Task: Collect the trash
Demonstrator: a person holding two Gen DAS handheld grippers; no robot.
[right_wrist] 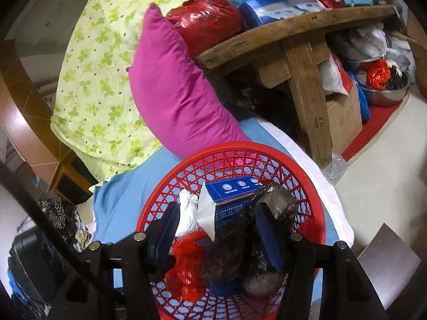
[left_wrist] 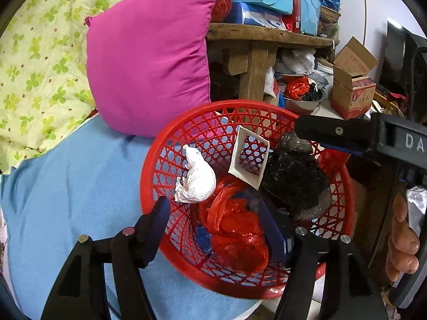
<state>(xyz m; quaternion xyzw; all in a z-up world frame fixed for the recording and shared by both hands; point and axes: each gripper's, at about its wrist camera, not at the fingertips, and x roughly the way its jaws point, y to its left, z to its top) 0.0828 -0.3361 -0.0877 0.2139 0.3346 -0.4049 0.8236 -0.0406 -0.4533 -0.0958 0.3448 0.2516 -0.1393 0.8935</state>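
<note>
Our trash sits in the red basket (left_wrist: 248,122).
Our left tongs (left_wrist: 216,229) and right tongs (right_wrist: 217,230) both gape apart above it.

Red plastic lattice basket (left_wrist: 160,160); glossy crinkled red bag (left_wrist: 237,237); rough wood bench (right_wrist: 301,61).

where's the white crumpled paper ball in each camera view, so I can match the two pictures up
Left wrist: the white paper ball lies left of centre, inside the red basket, beside the open white box.
Right wrist: it shows lower centre, partly hidden behind the right gripper's left finger.
Shared landmark: the magenta pillow behind the basket.
</note>
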